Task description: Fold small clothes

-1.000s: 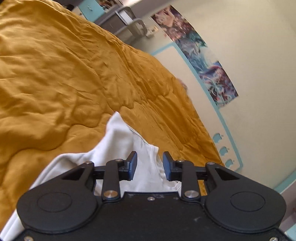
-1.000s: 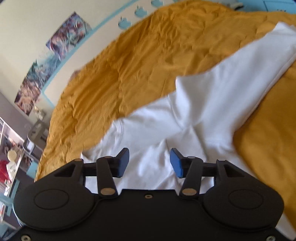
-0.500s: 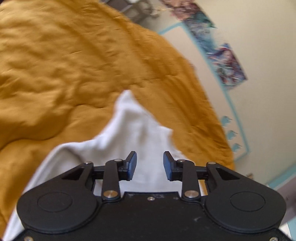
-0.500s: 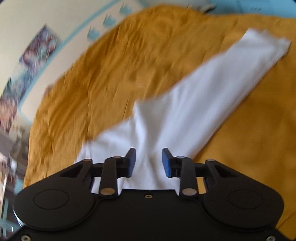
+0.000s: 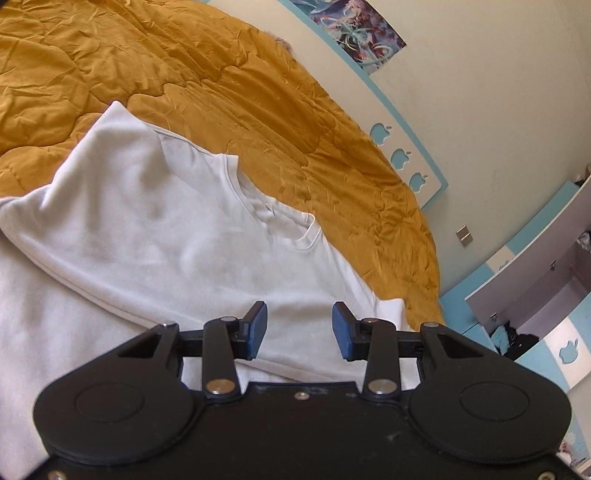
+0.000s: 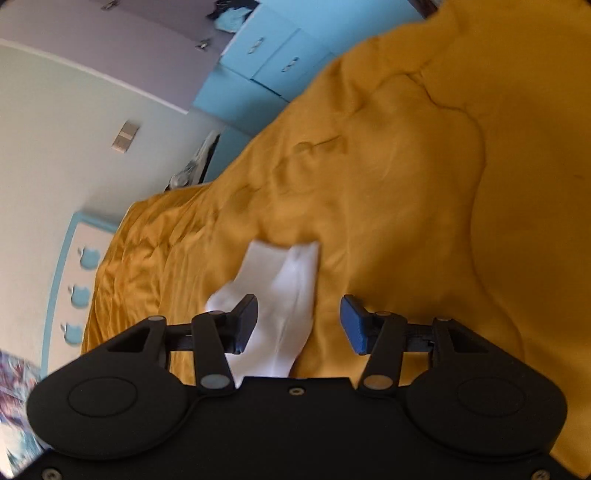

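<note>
A white long-sleeved top (image 5: 166,240) lies on a mustard-yellow quilt (image 5: 229,88). In the left wrist view its neckline points right and one sleeve is folded across the body. My left gripper (image 5: 299,330) is open and empty just above the top's near part. In the right wrist view only the end of a white sleeve (image 6: 284,295) shows on the quilt (image 6: 406,192). My right gripper (image 6: 299,323) is open and empty above that sleeve, with the cloth nearer its left finger.
The bed's far edge meets a wall with a blue-trimmed white headboard panel (image 5: 402,151). Blue drawers (image 6: 266,62) and a cluttered shelf unit (image 5: 535,295) stand beyond the bed. A poster (image 5: 354,26) hangs on the wall.
Both grippers have swung round. The left now looks over the top's neckline and body. The right has moved out along the sleeve to its end and its jaws have opened wider.
</note>
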`<state>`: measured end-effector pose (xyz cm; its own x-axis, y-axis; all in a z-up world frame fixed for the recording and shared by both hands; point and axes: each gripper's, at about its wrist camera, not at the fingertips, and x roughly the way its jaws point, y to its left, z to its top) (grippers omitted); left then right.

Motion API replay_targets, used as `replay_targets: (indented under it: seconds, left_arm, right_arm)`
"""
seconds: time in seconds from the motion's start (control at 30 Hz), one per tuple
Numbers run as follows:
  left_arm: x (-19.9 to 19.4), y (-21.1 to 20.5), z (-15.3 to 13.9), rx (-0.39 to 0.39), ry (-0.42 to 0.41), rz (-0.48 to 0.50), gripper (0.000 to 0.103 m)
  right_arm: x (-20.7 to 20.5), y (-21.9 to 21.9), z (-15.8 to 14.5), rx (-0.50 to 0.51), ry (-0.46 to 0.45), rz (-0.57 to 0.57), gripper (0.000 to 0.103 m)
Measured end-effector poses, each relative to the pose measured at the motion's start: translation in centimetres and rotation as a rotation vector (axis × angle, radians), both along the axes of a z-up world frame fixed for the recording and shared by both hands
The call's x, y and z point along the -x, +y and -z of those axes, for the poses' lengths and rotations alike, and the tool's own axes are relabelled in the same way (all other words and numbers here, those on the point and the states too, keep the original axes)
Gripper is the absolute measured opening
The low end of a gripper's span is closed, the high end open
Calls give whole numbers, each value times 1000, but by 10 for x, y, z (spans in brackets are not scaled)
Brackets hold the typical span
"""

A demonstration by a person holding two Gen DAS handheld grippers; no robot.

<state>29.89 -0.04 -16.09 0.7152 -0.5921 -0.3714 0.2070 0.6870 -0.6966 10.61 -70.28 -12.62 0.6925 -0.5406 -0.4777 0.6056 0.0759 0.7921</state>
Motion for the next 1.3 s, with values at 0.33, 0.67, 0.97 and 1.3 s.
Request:
replay_targets:
  seconds: [0.33, 0.67, 0.97, 1.3]
  left_arm:
    - [-5, -15, 11, -47, 44, 33, 39]
    - [-2, 14, -12, -18, 0, -65, 40]
    - [6, 78, -31, 100, 24, -244, 40]
    - [14, 154, -32, 219, 48, -414, 40]
  right_arm:
    - [-33, -36, 15, 13, -23, -57, 10]
    - [-33, 30, -82, 210, -89, -191, 10]
    - [-111, 214, -183, 322, -294, -643, 10]
    - [-220, 488, -98, 132, -278, -1168, 11]
